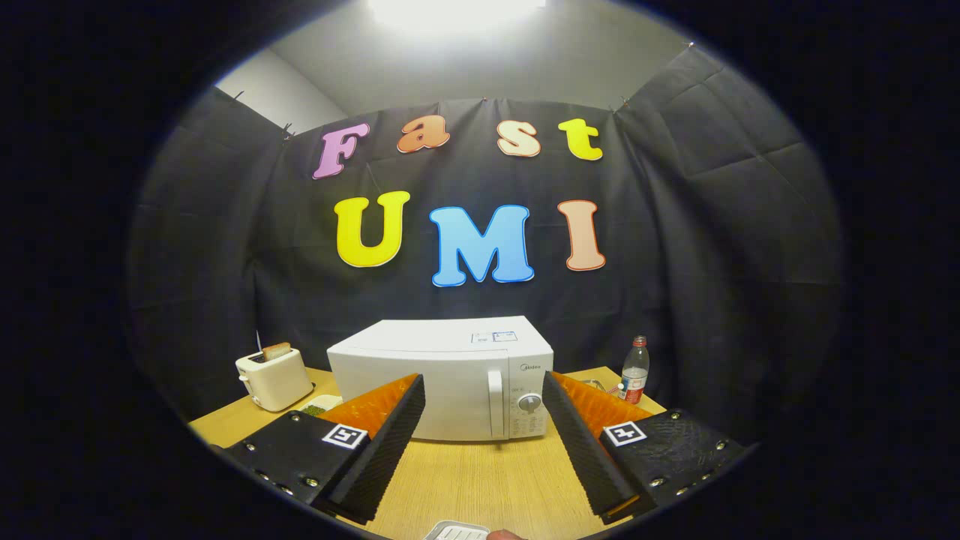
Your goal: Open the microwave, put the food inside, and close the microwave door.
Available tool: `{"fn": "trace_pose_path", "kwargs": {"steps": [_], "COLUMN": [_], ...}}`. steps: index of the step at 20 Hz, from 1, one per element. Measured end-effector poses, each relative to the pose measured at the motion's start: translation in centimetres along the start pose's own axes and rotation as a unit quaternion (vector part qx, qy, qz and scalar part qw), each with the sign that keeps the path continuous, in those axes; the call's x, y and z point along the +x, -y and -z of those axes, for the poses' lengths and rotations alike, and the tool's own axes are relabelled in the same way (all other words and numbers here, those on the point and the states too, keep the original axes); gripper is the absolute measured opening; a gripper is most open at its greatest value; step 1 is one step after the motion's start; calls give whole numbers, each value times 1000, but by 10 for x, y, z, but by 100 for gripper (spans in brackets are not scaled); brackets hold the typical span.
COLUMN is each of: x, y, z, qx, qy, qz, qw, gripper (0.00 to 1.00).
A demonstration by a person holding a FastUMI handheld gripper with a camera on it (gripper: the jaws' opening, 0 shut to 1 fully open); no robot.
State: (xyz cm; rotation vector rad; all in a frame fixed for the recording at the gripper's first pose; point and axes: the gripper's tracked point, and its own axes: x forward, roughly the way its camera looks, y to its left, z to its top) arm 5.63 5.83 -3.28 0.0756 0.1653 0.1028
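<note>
Nearest the lens, the gripper [484, 420] holds its fingers wide apart over the wooden table [480, 480], gripping nothing. Between them, at centre frame, stands the white microwave [442, 386], door closed; its small logo is too blurred to read. A pale tray [456, 532] at the bottom edge is cut off. Lower left sits a toaster [274, 377], lower right a bottle [634, 370]

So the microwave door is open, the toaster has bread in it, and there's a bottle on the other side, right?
Not quite. The microwave door is closed, as the gripper view shows, with its handle flat against the front. The rest holds: the toaster has bread in it, and the bottle stands on the other side. The gripper is open, its fingers holding nothing.
</note>
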Motion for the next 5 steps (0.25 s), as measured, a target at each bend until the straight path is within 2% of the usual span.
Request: {"fn": "trace_pose_path", "kwargs": {"steps": [5], "x": [-16], "y": [-11], "z": [-10], "qx": [-6], "qy": [13], "qz": [-1], "qw": [1000], "gripper": [99]}}
